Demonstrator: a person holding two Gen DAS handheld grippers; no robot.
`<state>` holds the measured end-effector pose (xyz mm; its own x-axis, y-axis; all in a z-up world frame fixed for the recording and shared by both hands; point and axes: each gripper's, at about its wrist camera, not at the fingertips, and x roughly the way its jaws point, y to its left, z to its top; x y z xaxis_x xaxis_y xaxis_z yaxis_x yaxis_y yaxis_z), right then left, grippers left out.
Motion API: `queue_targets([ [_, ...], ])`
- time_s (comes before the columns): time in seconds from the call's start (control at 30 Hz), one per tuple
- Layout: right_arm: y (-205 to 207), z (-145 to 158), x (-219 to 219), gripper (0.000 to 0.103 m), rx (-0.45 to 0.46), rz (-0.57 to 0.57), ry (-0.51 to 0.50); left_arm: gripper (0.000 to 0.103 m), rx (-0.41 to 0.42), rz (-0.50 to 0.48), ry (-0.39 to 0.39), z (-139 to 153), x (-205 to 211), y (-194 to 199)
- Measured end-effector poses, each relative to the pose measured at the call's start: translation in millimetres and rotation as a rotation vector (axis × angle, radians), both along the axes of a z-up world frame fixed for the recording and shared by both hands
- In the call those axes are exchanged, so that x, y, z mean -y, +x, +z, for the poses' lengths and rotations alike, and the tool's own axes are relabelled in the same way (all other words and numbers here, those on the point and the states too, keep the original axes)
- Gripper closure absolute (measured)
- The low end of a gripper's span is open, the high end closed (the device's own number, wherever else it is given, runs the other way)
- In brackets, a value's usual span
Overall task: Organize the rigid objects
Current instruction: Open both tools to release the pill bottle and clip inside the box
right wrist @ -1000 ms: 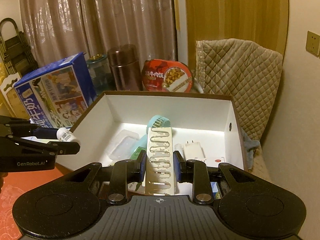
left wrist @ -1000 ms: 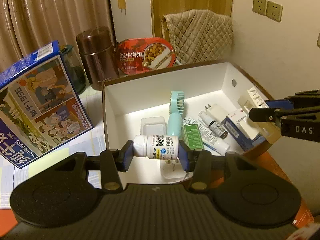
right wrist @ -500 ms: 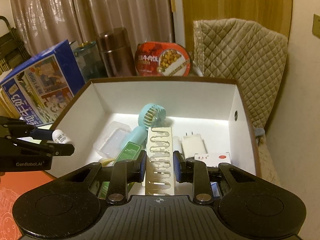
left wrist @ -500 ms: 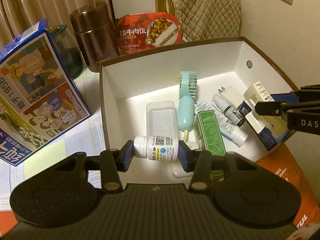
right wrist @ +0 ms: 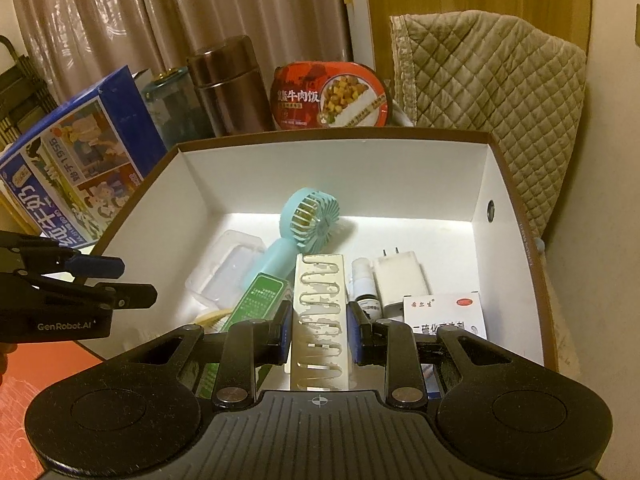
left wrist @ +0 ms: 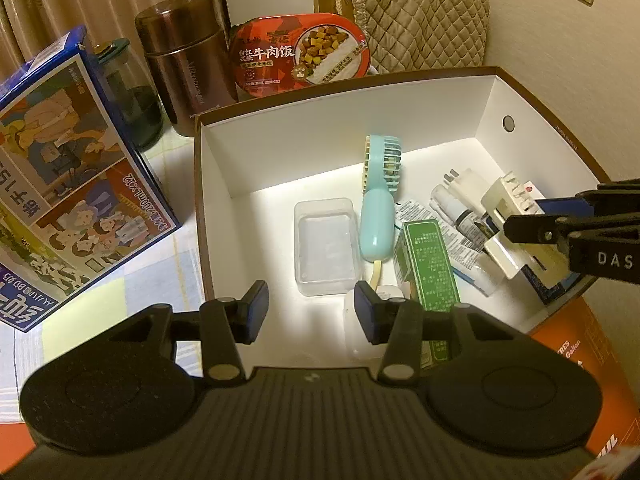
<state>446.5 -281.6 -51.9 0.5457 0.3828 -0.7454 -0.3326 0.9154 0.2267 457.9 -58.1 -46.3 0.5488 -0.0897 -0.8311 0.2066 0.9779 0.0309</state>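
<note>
A white-lined box (left wrist: 344,128) with a brown rim holds a teal hand fan (left wrist: 378,204), a clear plastic case (left wrist: 326,246), a green carton (left wrist: 430,256), a white charger (right wrist: 400,278) and a small dropper bottle (right wrist: 365,284). My left gripper (left wrist: 311,310) is open and empty above the box's near left part; the white pill bottle is out of sight. My right gripper (right wrist: 319,330) is shut on a cream slotted plastic piece (right wrist: 320,312) and holds it over the box's right side; it also shows in the left wrist view (left wrist: 508,224).
Behind the box stand a brown thermos (left wrist: 184,60), a red instant-rice bowl (left wrist: 300,52), a glass jar (left wrist: 128,92) and a quilted cover (left wrist: 416,16). A blue milk carton box (left wrist: 68,168) stands to the left. A red-and-white medicine box (right wrist: 444,314) lies in the box's right corner.
My left gripper has opened and let go of the white pill bottle, which is gone from between its fingers. Both grippers have come lower over the box.
</note>
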Motion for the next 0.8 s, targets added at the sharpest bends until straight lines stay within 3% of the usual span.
queue_targets([
  [0.8,5.7,-3.7,-0.6,0.076,-0.07,-0.011,0.07,0.055,0.0,0.004,-0.006,1.5,-0.2,0.9],
])
